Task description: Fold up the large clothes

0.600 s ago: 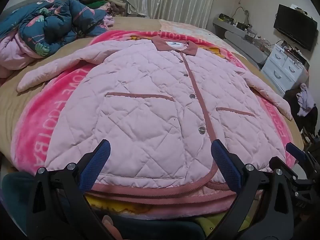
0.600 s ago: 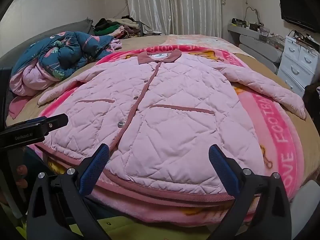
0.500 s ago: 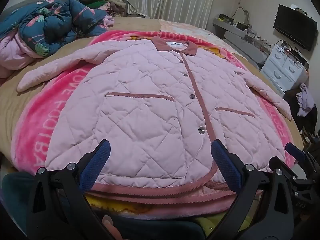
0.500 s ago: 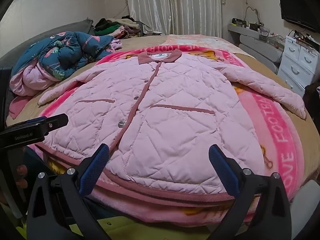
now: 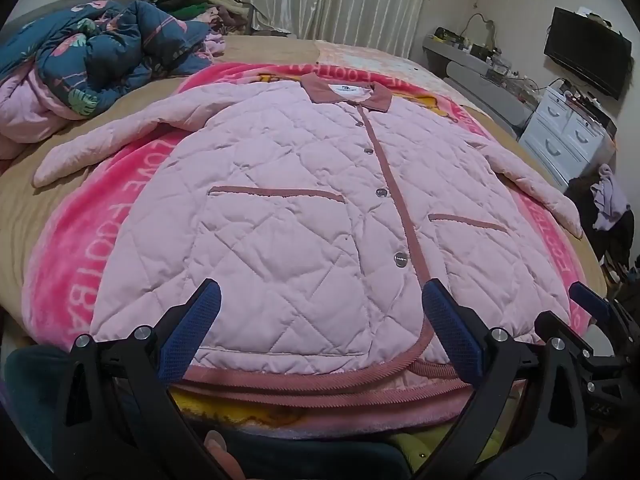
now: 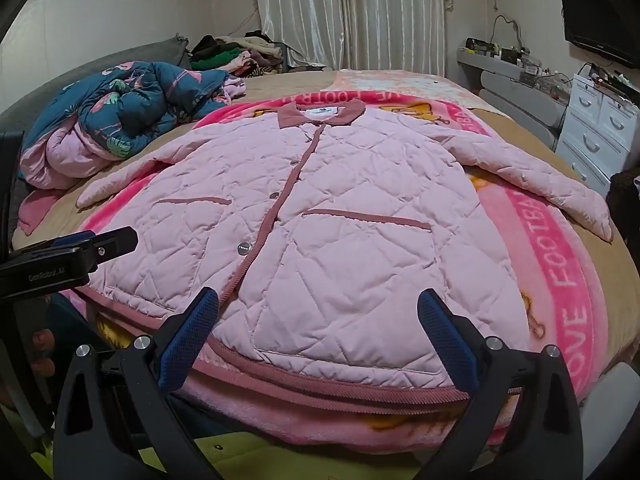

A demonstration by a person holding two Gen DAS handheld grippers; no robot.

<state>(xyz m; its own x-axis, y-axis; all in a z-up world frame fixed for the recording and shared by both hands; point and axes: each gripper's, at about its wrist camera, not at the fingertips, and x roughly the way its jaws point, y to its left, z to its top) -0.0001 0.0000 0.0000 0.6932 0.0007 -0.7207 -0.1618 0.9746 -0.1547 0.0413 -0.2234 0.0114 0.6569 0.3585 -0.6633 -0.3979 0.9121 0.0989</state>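
A pink quilted jacket (image 5: 304,216) lies flat and buttoned on a pink blanket (image 5: 80,248), collar far, both sleeves spread out. It also shows in the right wrist view (image 6: 340,240). My left gripper (image 5: 320,296) is open and empty, held over the hem near the button line. My right gripper (image 6: 318,304) is open and empty over the hem, further right. The left gripper shows at the left edge of the right wrist view (image 6: 80,248); the right gripper's finger shows at the right edge of the left wrist view (image 5: 592,300).
A blue flowered quilt (image 5: 100,52) is heaped at the bed's far left, with a pile of clothes (image 6: 236,52) behind it. A white drawer chest (image 5: 568,136) and a wall television (image 5: 588,60) stand to the right. Curtains hang at the back.
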